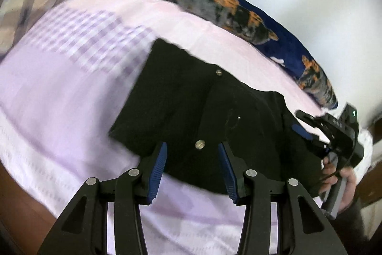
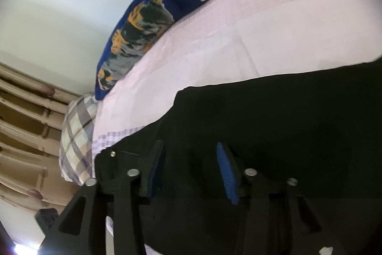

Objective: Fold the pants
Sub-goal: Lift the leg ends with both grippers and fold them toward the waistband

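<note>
Black pants lie folded on the lilac bed sheet, with two metal buttons showing on top. My left gripper hangs open over the pants' near edge, and its blue pads stand apart on either side of a button. My right gripper, held by a hand, is at the pants' right end with its jaws apart. In the right wrist view the right gripper is open just above the black pants, and nothing is pinched between its pads.
A dark blue blanket with orange and grey patches lies along the white wall behind the bed. A checked pillow sits at the bed's end, with beige curtains beyond it. Brown floor shows past the bed's edge.
</note>
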`<state>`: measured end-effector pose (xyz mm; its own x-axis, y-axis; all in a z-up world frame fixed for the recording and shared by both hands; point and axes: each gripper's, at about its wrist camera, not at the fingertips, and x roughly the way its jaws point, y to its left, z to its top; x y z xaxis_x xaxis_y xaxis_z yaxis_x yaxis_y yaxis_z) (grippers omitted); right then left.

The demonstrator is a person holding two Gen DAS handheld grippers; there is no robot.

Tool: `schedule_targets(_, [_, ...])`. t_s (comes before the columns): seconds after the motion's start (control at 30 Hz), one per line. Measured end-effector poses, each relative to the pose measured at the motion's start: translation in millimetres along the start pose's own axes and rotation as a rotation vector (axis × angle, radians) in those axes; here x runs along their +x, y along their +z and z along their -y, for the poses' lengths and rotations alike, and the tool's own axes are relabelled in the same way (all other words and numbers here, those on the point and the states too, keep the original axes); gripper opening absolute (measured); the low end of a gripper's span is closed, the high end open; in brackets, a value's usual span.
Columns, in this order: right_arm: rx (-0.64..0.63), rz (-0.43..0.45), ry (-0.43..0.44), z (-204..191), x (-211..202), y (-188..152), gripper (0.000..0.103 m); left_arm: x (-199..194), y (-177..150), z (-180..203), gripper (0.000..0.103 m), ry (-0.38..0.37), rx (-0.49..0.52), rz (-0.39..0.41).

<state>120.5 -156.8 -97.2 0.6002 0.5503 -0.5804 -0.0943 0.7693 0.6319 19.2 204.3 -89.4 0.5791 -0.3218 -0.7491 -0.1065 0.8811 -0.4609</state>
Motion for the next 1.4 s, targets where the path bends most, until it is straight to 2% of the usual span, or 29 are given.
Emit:
schedule_targets(0.2, [0.056,0.03,0.037,10,-35,-25,0.05,-7,-12,-36,0.046,-0.04,-0.139,-0.034])
schedule_targets(0.3, [0.092,0.042,0.058,17,-47,-38,0.051,-2,-18,-49,0.046,-0.113,-0.232,-0.069])
schedule_targets(0.43, [0.099,0.069,0.039,23,-62,-53,0.052,7,-19,-61,0.047,-0.197,-0.325,-0.103])
schedule_targets(0.7, [0.142,0.079,0.031,37,-69,-70,0.056,23,-16,-80,0.049,-0.236,-0.435,-0.099])
schedule_targets(1.0, [0.099,0.072,0.01,32,-63,-71,0.056,33,-9,-88,0.049,-0.289,-0.43,-0.057])
schedule_targets(1.13, [0.107,0.057,0.001,36,-58,-73,0.057,37,-6,-91,0.055,-0.32,-0.467,-0.042])
schedule_targets(1.23, [0.101,0.052,-0.008,36,-56,-73,0.057,38,-7,-89,0.055,-0.321,-0.475,-0.024])
schedule_targets(1.27, [0.099,0.052,-0.009,36,-56,-73,0.057,37,-8,-87,0.053,-0.308,-0.455,-0.014])
schedule_targets(1.33, [0.091,0.052,-0.014,35,-56,-73,0.057,31,-10,-80,0.04,-0.28,-0.388,0.026])
schedule_targets(1.4, [0.085,0.051,-0.022,34,-55,-74,0.057,26,-11,-75,0.037,-0.278,-0.348,0.054])
